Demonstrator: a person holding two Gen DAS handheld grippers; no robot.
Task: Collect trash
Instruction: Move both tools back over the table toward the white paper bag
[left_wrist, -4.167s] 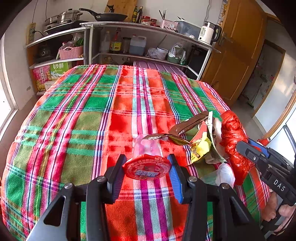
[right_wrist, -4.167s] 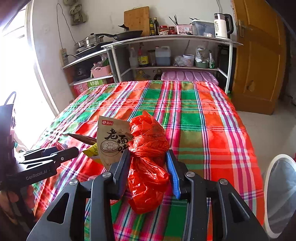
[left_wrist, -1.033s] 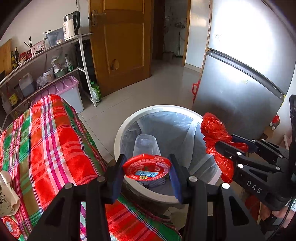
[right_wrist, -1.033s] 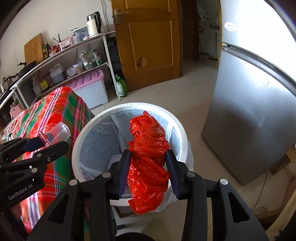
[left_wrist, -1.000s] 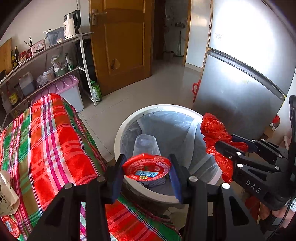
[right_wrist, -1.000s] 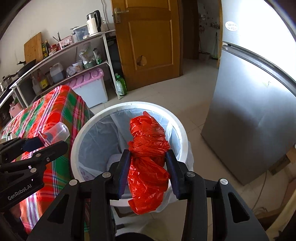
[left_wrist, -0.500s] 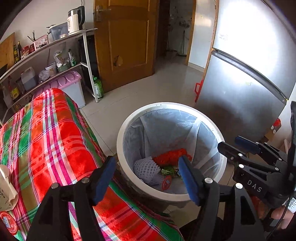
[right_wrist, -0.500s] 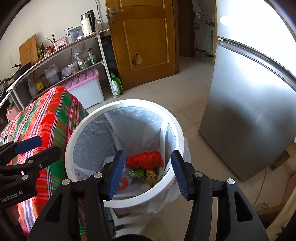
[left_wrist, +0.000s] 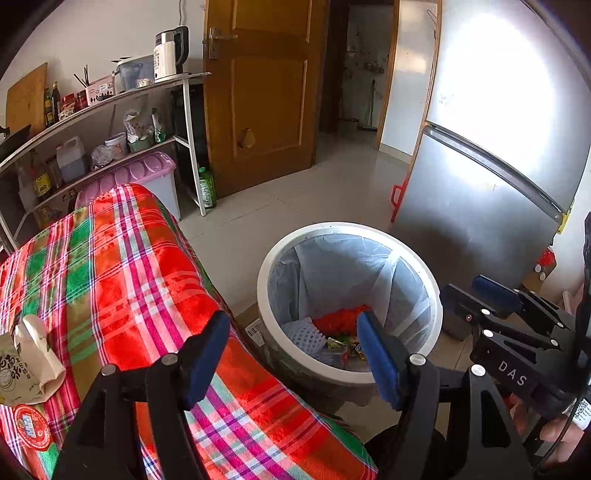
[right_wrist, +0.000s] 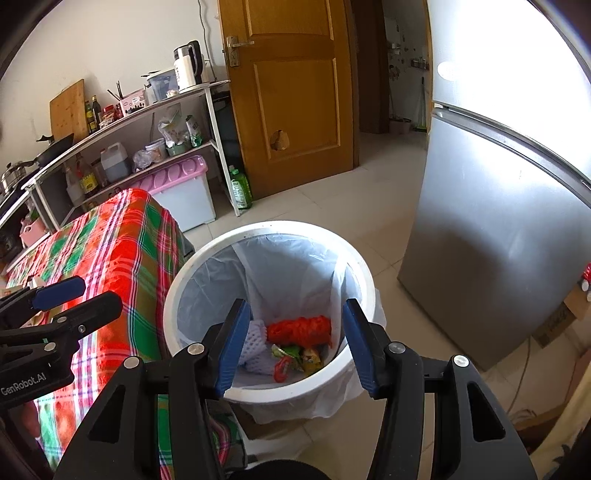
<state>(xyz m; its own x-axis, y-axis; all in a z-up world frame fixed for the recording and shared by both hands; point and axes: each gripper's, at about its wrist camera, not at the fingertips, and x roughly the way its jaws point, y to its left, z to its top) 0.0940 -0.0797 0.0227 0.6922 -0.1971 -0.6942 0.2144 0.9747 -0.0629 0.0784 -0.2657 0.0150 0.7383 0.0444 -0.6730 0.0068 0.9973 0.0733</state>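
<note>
A white trash bin (left_wrist: 266, 258) with a clear liner stands on the floor beside the table; it also shows in the right wrist view (right_wrist: 173, 295). Inside lie the red plastic bag (right_wrist: 299, 329), white foam netting (right_wrist: 255, 347) and wrappers (right_wrist: 295, 356). My left gripper (left_wrist: 293, 343) is open and empty, over the table corner and the bin's near rim. My right gripper (right_wrist: 293, 341) is open and empty above the bin. A paper food bag (left_wrist: 26, 358) and a red lid (left_wrist: 31, 424) lie on the plaid tablecloth (left_wrist: 122, 273) at the left.
A silver fridge (right_wrist: 498, 221) stands right of the bin. A wooden door (right_wrist: 295, 92) is behind. Metal shelves (left_wrist: 110, 122) with bottles and a kettle, and a pink-lidded storage box (right_wrist: 177, 192), stand at the back. A cardboard piece (left_wrist: 253, 325) lies by the bin.
Both grippers opened. The cup with the red lid dropped from the left one and the red bag from the right one into the bin. Both grippers have since drawn back a little.
</note>
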